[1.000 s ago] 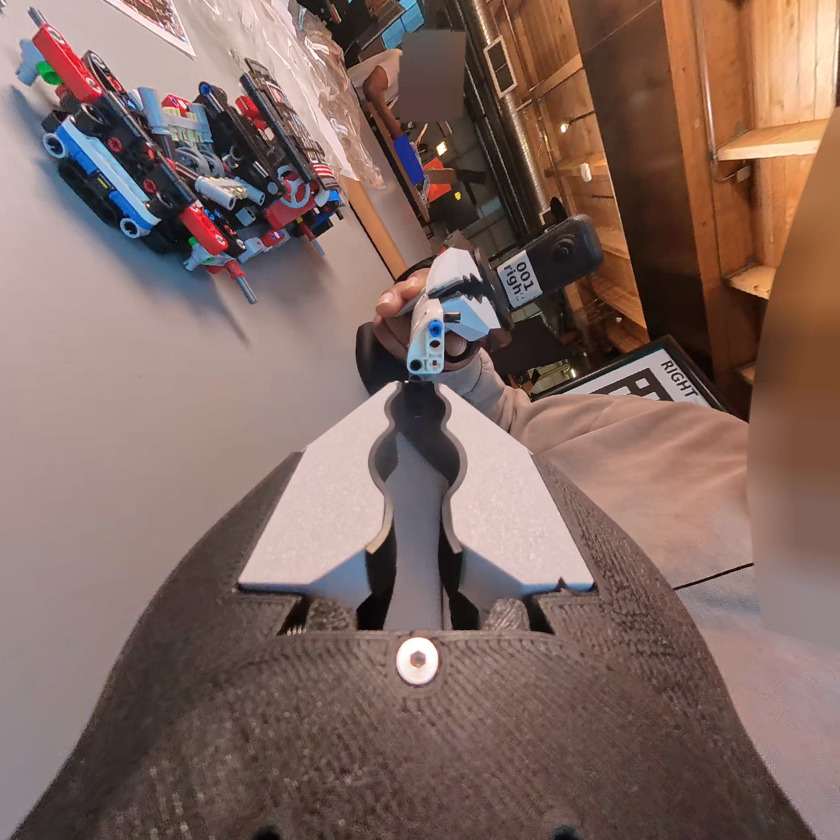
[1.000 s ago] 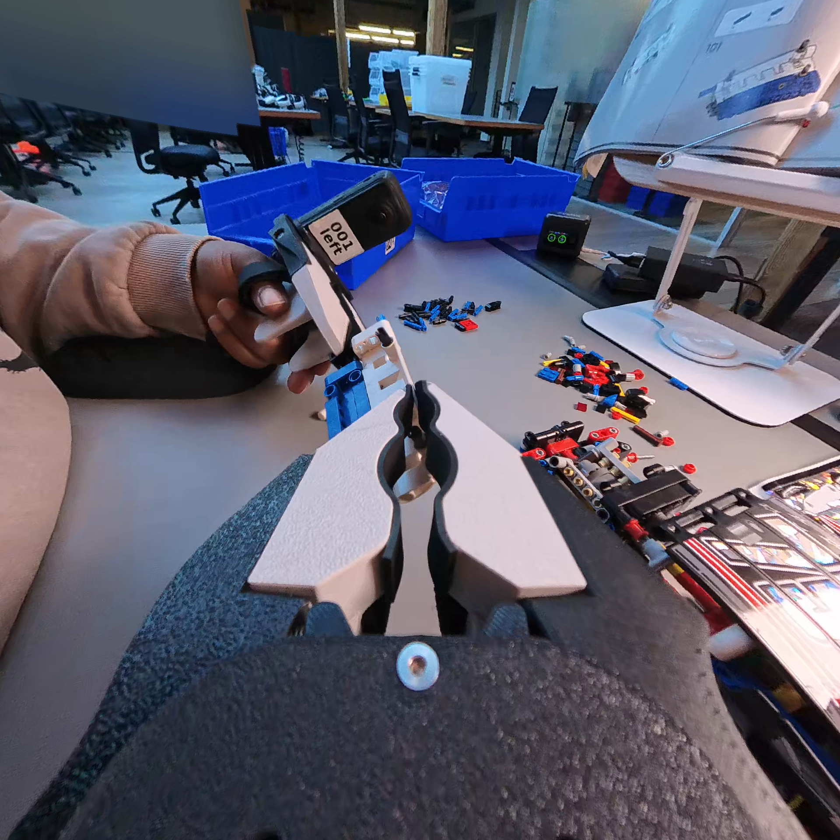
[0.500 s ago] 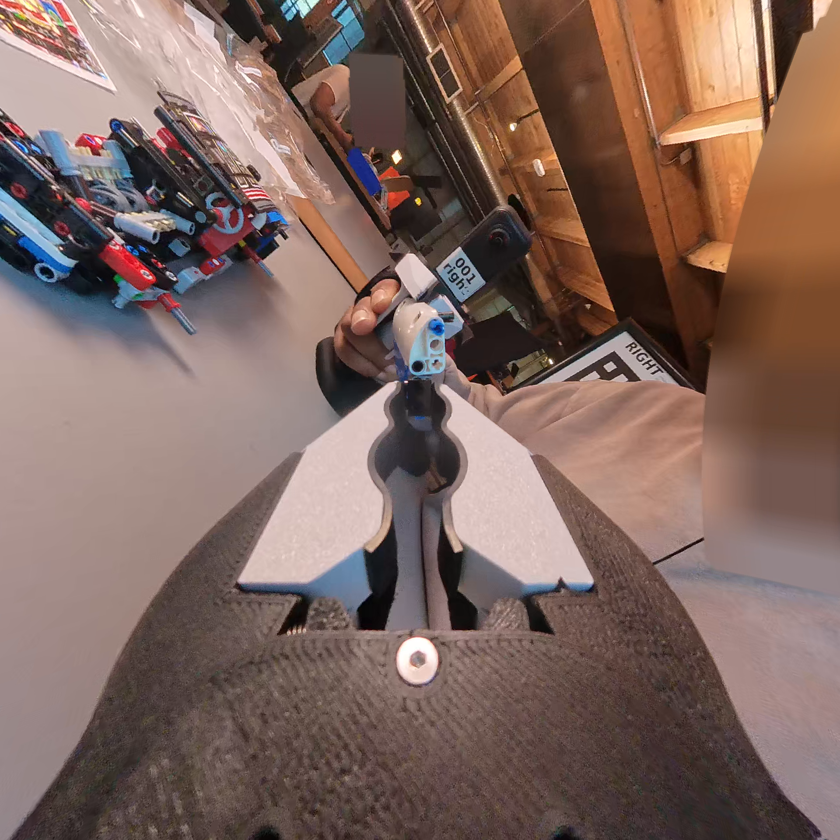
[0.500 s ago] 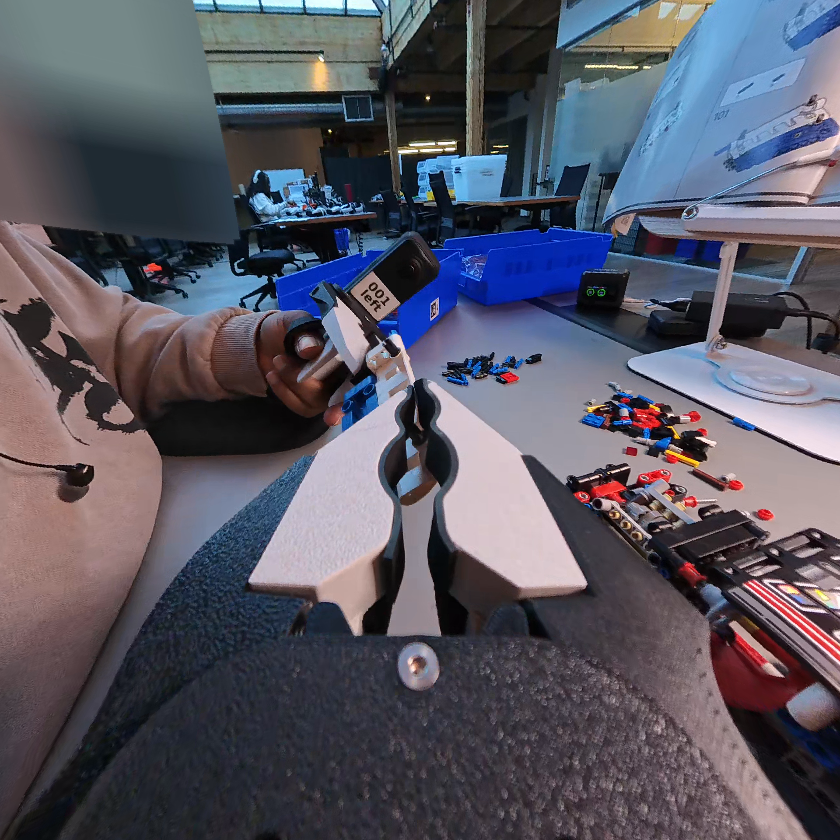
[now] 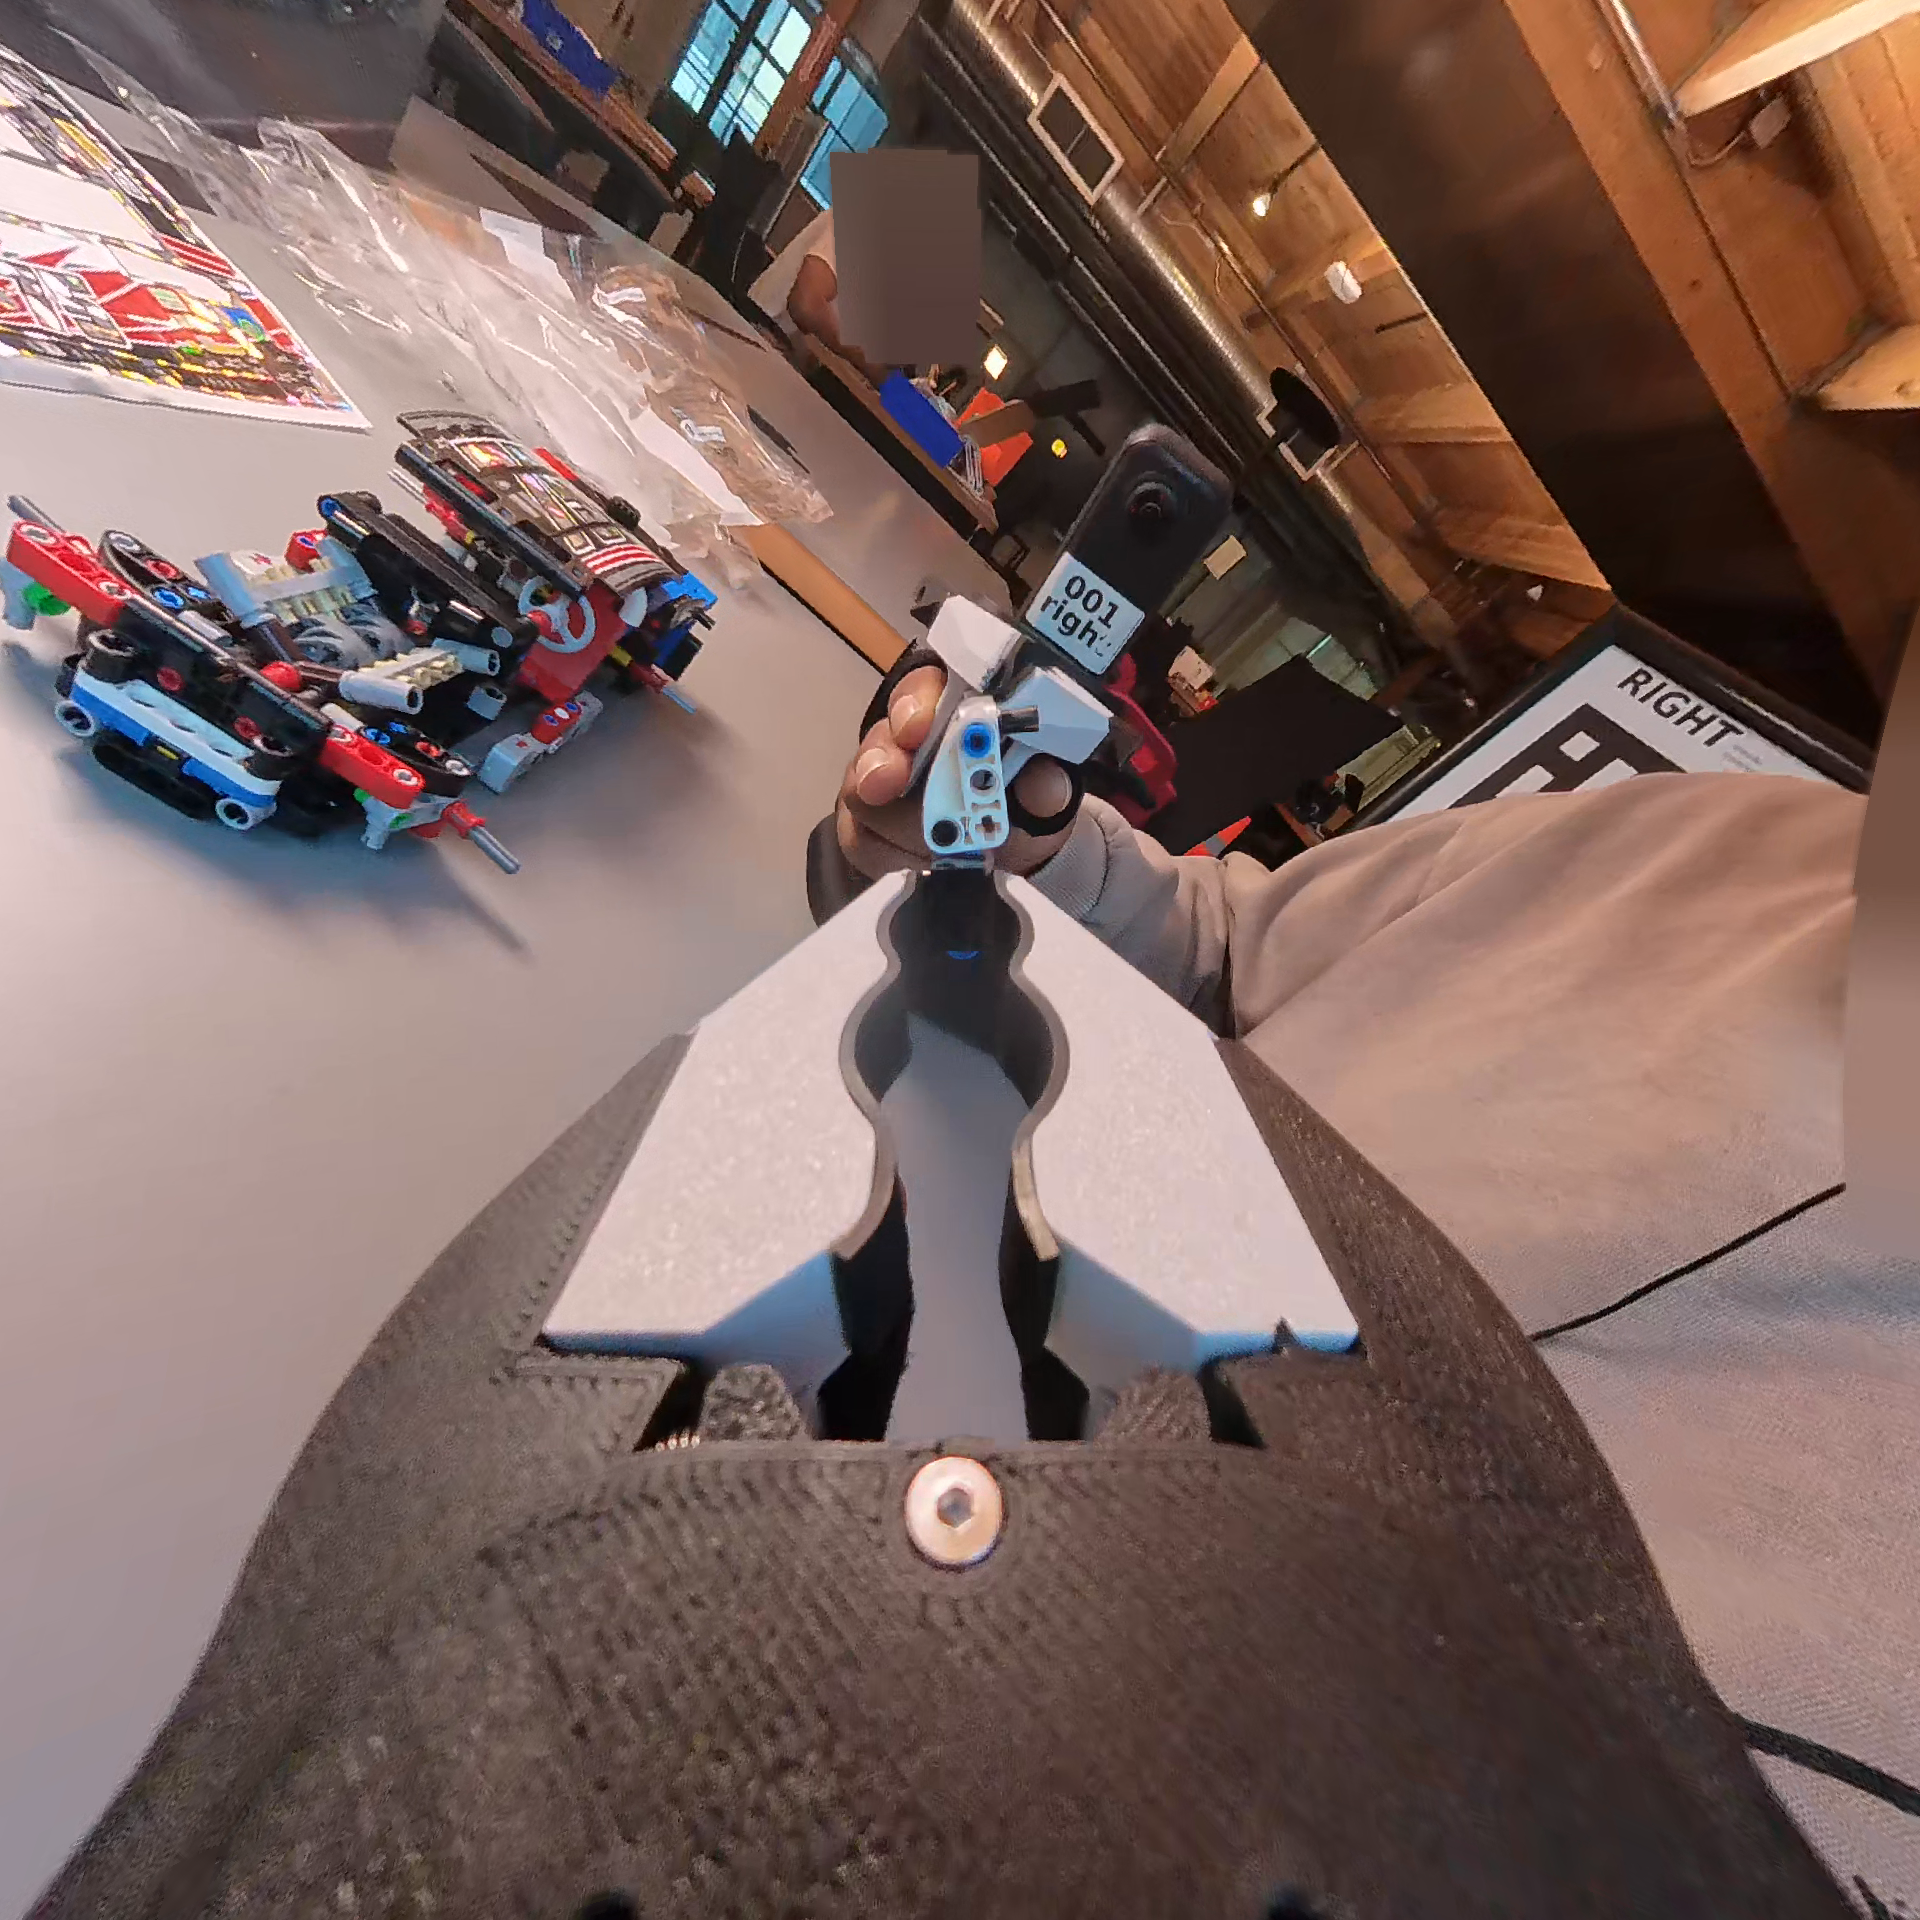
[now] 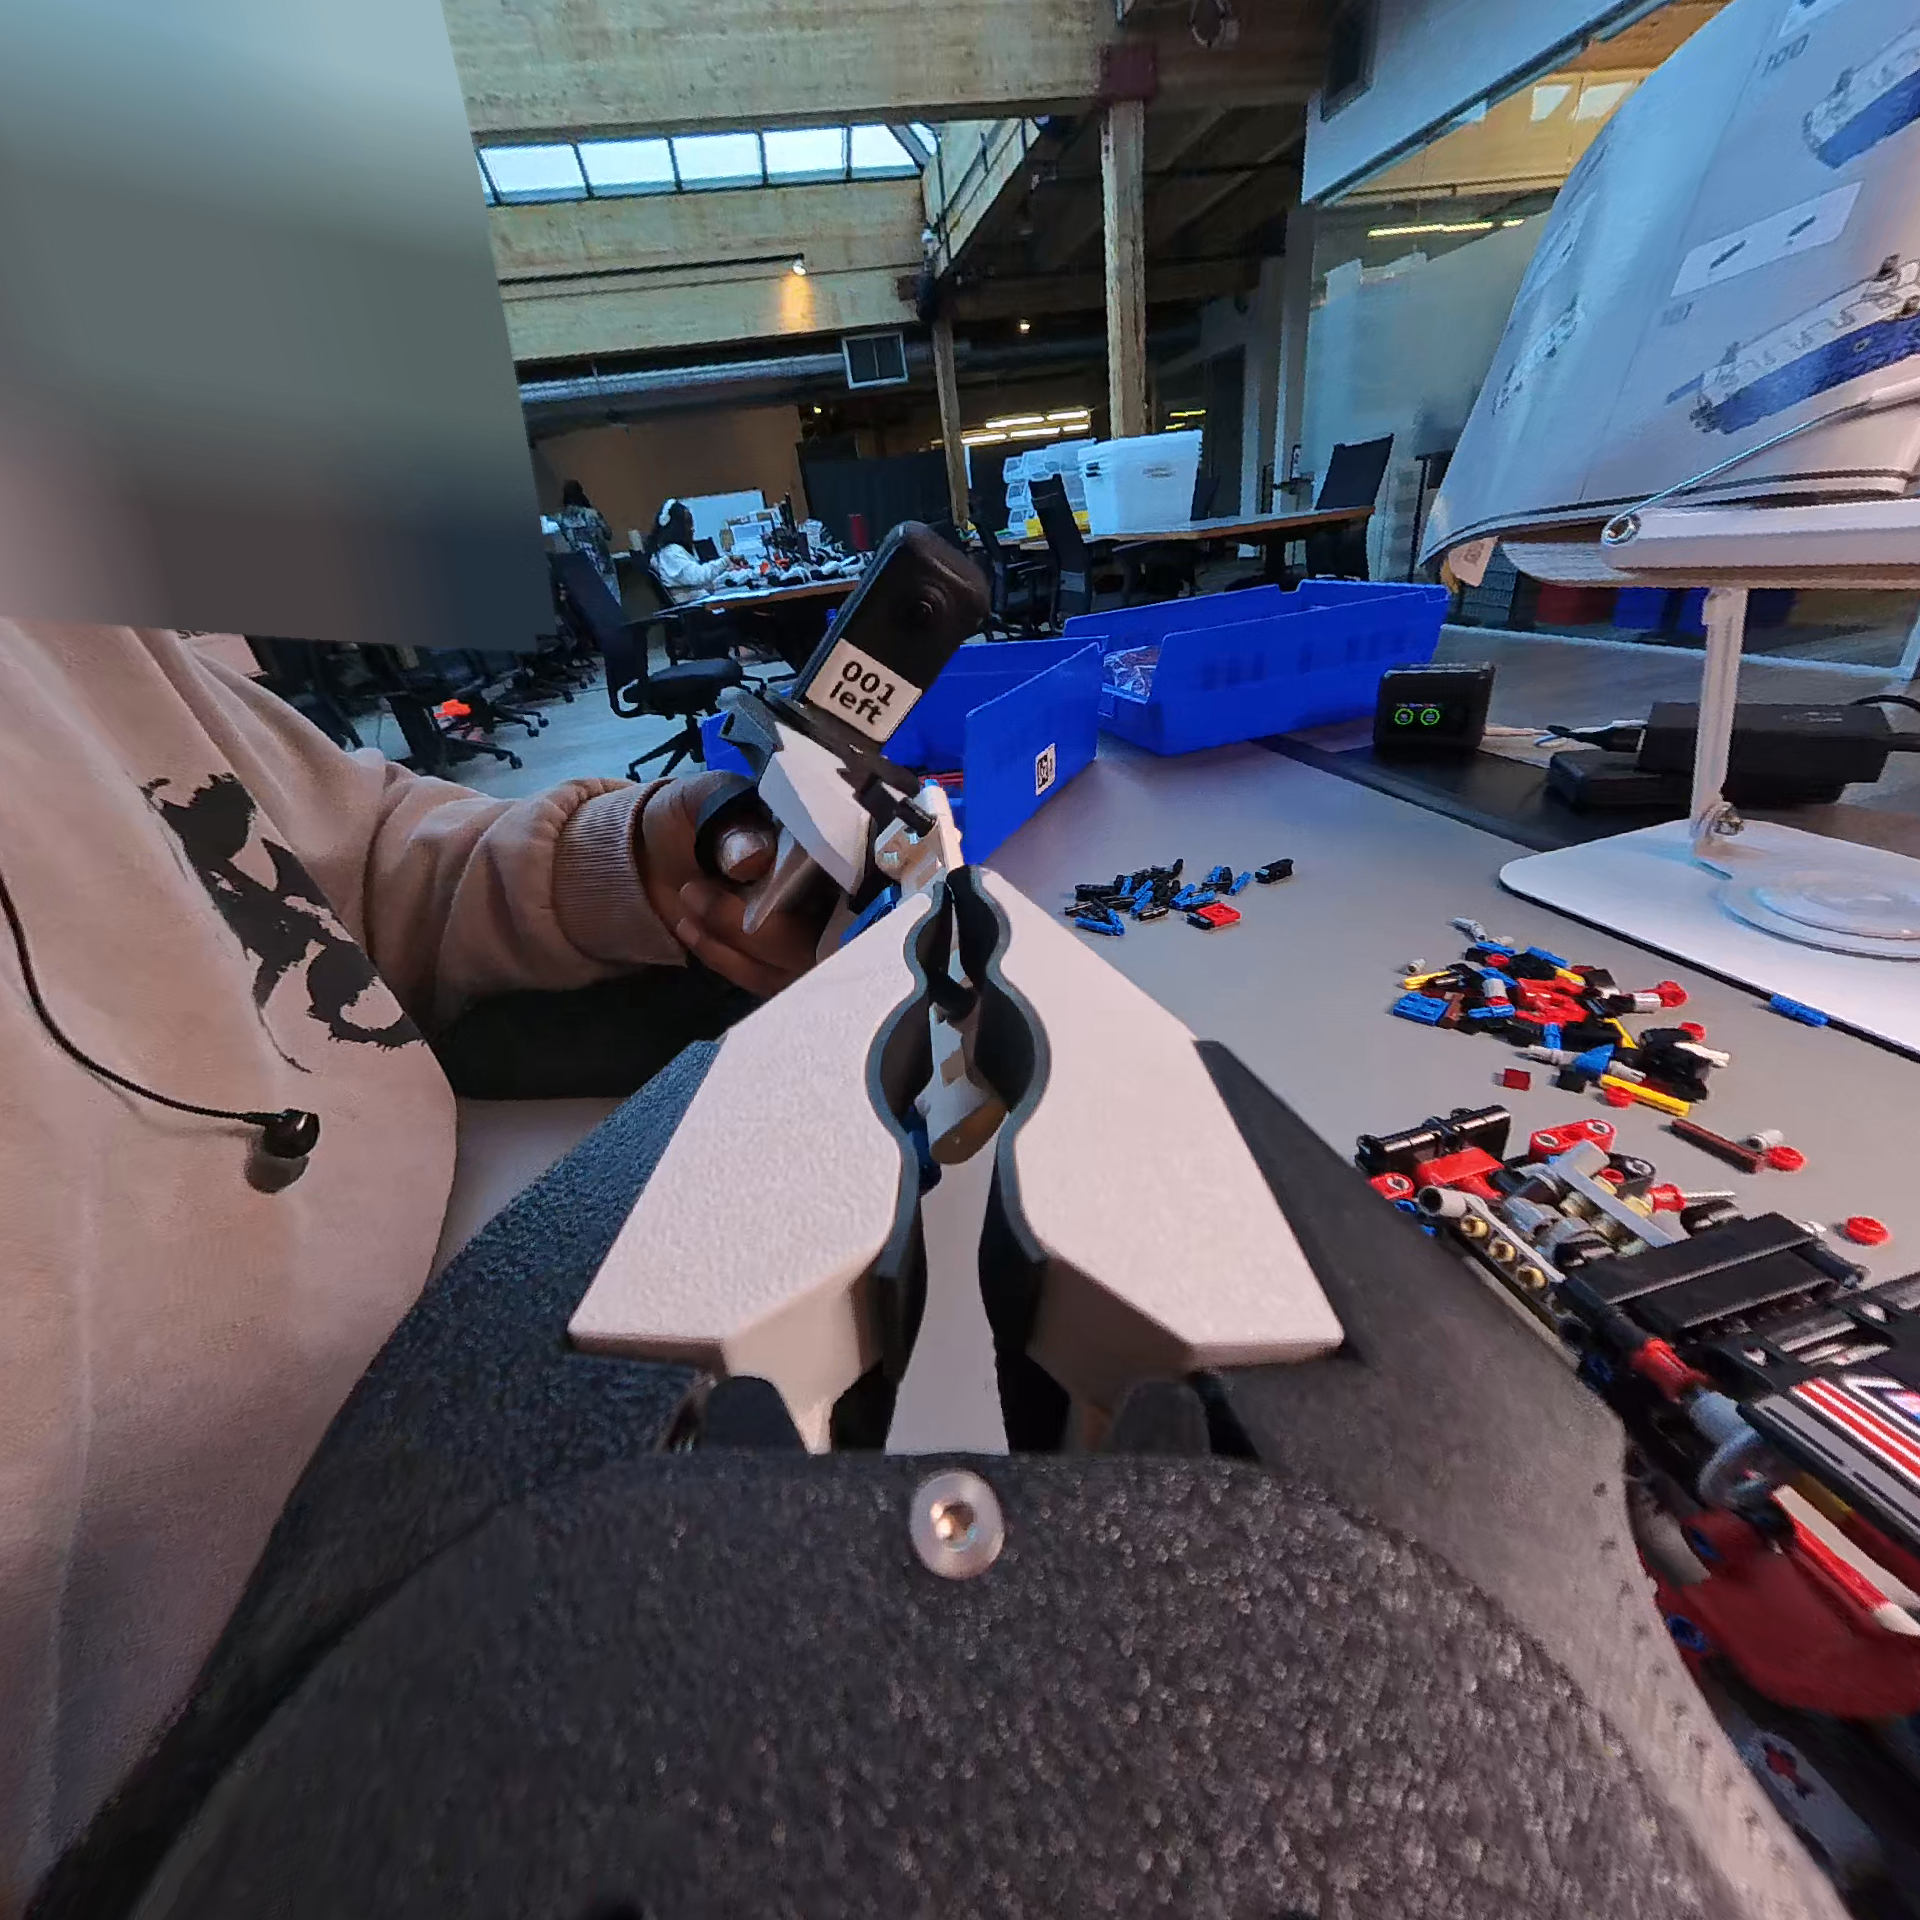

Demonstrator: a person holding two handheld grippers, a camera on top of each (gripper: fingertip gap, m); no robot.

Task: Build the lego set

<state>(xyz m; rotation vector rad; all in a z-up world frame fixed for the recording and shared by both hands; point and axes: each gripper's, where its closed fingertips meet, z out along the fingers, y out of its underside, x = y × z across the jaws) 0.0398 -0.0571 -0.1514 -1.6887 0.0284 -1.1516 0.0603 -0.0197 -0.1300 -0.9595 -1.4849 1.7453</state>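
So we're both-hands-on a little white sub-assembly (image 5: 966, 784) right now, held up in the air above the grey table (image 5: 260, 1091). It's a white Technic beam piece with a blue pin in it and some blue bits lower down. The left gripper (image 5: 954, 883) is pinching its near end, and the right gripper (image 6: 961, 894) is clamped on the other end, so both are pressed onto the same part, tip to tip. We can't quite tell if anything is being pushed in or if we're just regripping.

Progress-wise, we'd say somewhere in the middle. The car chassis (image 5: 343, 644) sits on the table well apart from the grippers, with engine block, steering wheel and a stickered black panel already on, but no wheels or full bodywork that we can see. Still left: a pile of loose parts (image 6: 1558, 1029) and a smaller heap of blue and black pins (image 6: 1164, 894), plus the instruction booklet (image 6: 1714, 270) open on its stand.
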